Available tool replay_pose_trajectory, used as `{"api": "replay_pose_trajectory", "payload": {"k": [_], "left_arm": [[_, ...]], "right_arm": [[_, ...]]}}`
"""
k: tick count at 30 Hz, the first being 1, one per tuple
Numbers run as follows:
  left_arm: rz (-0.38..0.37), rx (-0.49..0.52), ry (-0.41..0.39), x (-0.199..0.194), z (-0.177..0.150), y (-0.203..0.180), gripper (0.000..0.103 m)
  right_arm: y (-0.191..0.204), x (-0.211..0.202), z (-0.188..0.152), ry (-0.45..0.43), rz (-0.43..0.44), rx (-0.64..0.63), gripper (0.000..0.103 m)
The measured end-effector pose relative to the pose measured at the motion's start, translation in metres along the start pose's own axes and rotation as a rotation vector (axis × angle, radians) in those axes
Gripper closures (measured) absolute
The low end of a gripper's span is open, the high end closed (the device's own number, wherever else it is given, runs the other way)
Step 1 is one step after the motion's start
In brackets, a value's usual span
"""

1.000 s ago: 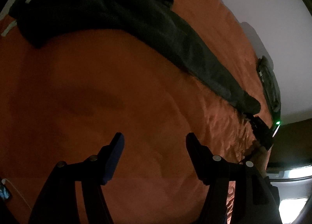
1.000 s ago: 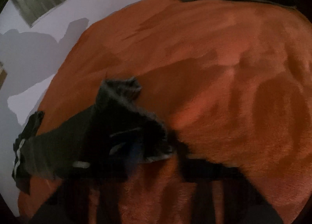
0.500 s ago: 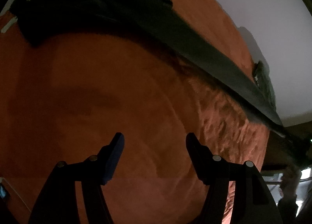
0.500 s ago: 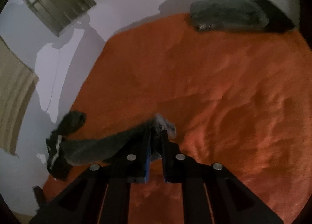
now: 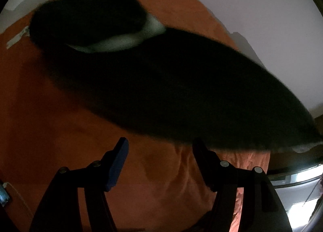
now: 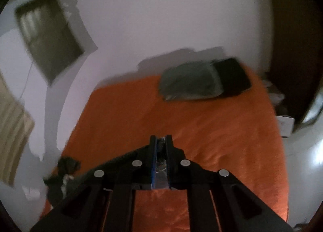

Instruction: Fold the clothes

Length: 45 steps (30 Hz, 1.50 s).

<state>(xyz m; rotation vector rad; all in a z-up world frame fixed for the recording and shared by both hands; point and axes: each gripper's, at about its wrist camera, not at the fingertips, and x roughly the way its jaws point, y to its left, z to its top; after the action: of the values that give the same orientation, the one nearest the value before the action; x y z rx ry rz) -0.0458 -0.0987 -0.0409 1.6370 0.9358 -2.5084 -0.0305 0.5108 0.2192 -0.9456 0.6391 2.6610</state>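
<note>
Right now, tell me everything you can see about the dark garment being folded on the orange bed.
The dark garment looks like long trousers of soft, near-black fabric with a pale band near its far end. It is blurred and stretches across the orange bed cover, its near end raised, its far end bunched near the bed's far edge. The right hand-held gripper is shut on one end; the left hand-held gripper is open and holds nothing.

Both my feeds are dim and grainy, with heavy fisheye bending and black corners. On the left wrist view the dark garment with a pale band (image 5: 161,82) smears into a blurred near-black mass, while glare burns in at the lower right. On the right wrist view the pale wall (image 6: 161,19) carries soft shadows, and the window (image 6: 50,40) is motion-blurred.
</note>
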Motion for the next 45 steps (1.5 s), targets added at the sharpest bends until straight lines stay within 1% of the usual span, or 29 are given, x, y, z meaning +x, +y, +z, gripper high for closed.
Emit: {"api": "replay_pose_trajectory", "payload": {"k": [1, 5, 6, 7, 9, 10, 13, 17, 21, 22, 23, 24, 25, 26, 27, 28, 29, 30, 31, 34, 35, 36, 37, 40, 41, 43, 44, 45], "left_arm": [[0.003, 0.005, 0.002, -0.001, -0.001, -0.002, 0.036], [0.016, 0.024, 0.011, -0.001, -0.002, -0.006, 0.036], [0.022, 0.032, 0.018, 0.001, -0.001, -0.006, 0.036], [0.03, 0.041, 0.024, 0.004, 0.0, -0.006, 0.036], [0.039, 0.055, 0.042, 0.009, 0.001, -0.005, 0.036], [0.039, 0.059, 0.053, 0.012, 0.001, -0.003, 0.036], [0.06, 0.051, 0.078, 0.023, 0.0, 0.003, 0.036], [0.115, 0.041, 0.095, 0.031, -0.002, 0.007, 0.036], [0.138, -0.015, 0.098, 0.035, 0.008, 0.012, 0.036], [0.146, -0.022, 0.096, 0.037, 0.01, 0.013, 0.036], [0.158, -0.026, 0.089, 0.039, 0.013, 0.016, 0.036], [0.179, -0.032, 0.075, 0.039, 0.017, 0.022, 0.036], [0.198, -0.04, 0.067, 0.038, 0.019, 0.027, 0.036], [0.217, -0.049, 0.061, 0.038, 0.021, 0.032, 0.036], [0.237, -0.076, 0.056, 0.036, 0.023, 0.042, 0.036], [0.243, -0.1, 0.054, 0.035, 0.024, 0.05, 0.036], [0.245, -0.123, 0.052, 0.033, 0.026, 0.058, 0.036], [0.246, -0.152, 0.049, 0.032, 0.026, 0.067, 0.036], [0.244, -0.182, 0.044, 0.03, 0.026, 0.075, 0.036], [0.251, -0.228, 0.032, 0.031, 0.025, 0.089, 0.036], [0.255, -0.243, 0.028, 0.033, 0.024, 0.093, 0.036], [0.254, -0.259, 0.028, 0.036, 0.023, 0.097, 0.036], [0.247, -0.271, 0.029, 0.04, 0.021, 0.099, 0.036], [0.222, -0.306, 0.03, 0.053, 0.014, 0.103, 0.036], [0.219, -0.309, 0.03, 0.059, 0.01, 0.103, 0.036], [0.214, -0.307, 0.038, 0.068, 0.005, 0.103, 0.036], [0.217, -0.304, 0.037, 0.072, 0.003, 0.102, 0.035], [0.223, -0.301, 0.033, 0.076, 0.002, 0.1, 0.029]], "right_arm": [[-0.029, -0.015, 0.004, -0.041, -0.041, 0.029, 0.103], [-0.153, -0.075, 0.015, -0.226, -0.238, 0.148, 0.103], [-0.187, -0.077, 0.01, -0.198, -0.235, 0.194, 0.103], [-0.222, -0.074, 0.001, -0.142, -0.214, 0.246, 0.103], [-0.262, -0.052, -0.034, -0.052, -0.207, 0.254, 0.103], [-0.272, -0.04, -0.049, -0.018, -0.201, 0.247, 0.103], [-0.258, 0.013, -0.081, 0.06, -0.14, 0.244, 0.103], [-0.234, 0.086, -0.122, 0.164, -0.055, 0.242, 0.103], [-0.211, 0.159, -0.163, 0.267, 0.031, 0.239, 0.103], [-0.205, 0.177, -0.173, 0.292, 0.052, 0.238, 0.102], [-0.199, 0.195, -0.184, 0.318, 0.074, 0.237, 0.094], [-0.193, 0.214, -0.194, 0.344, 0.095, 0.236, 0.089], [-0.187, 0.232, -0.204, 0.369, 0.117, 0.235, 0.076], [-0.184, 0.245, -0.208, 0.38, 0.102, 0.227, 0.057], [-0.183, 0.256, -0.21, 0.384, 0.074, 0.217, 0.047], [-0.181, 0.267, -0.212, 0.389, 0.046, 0.207, 0.038], [-0.179, 0.278, -0.214, 0.393, 0.018, 0.197, 0.038], [-0.178, 0.289, -0.216, 0.398, -0.01, 0.187, 0.038], [-0.18, 0.298, -0.217, 0.407, -0.002, 0.213, 0.037], [-0.188, 0.322, -0.22, 0.437, 0.054, 0.328, 0.038], [-0.19, 0.324, -0.217, 0.428, 0.052, 0.342, 0.055], [-0.191, 0.325, -0.213, 0.415, 0.043, 0.35, 0.074], [-0.193, 0.326, -0.209, 0.403, 0.034, 0.357, 0.088], [-0.195, 0.307, -0.185, 0.308, 0.061, 0.337, 0.092], [-0.193, 0.295, -0.175, 0.268, 0.071, 0.314, 0.093], [-0.191, 0.264, -0.154, 0.181, 0.059, 0.254, 0.094], [-0.193, 0.25, -0.146, 0.151, 0.061, 0.241, 0.094], [-0.195, 0.238, -0.138, 0.126, 0.068, 0.235, 0.094]]}}
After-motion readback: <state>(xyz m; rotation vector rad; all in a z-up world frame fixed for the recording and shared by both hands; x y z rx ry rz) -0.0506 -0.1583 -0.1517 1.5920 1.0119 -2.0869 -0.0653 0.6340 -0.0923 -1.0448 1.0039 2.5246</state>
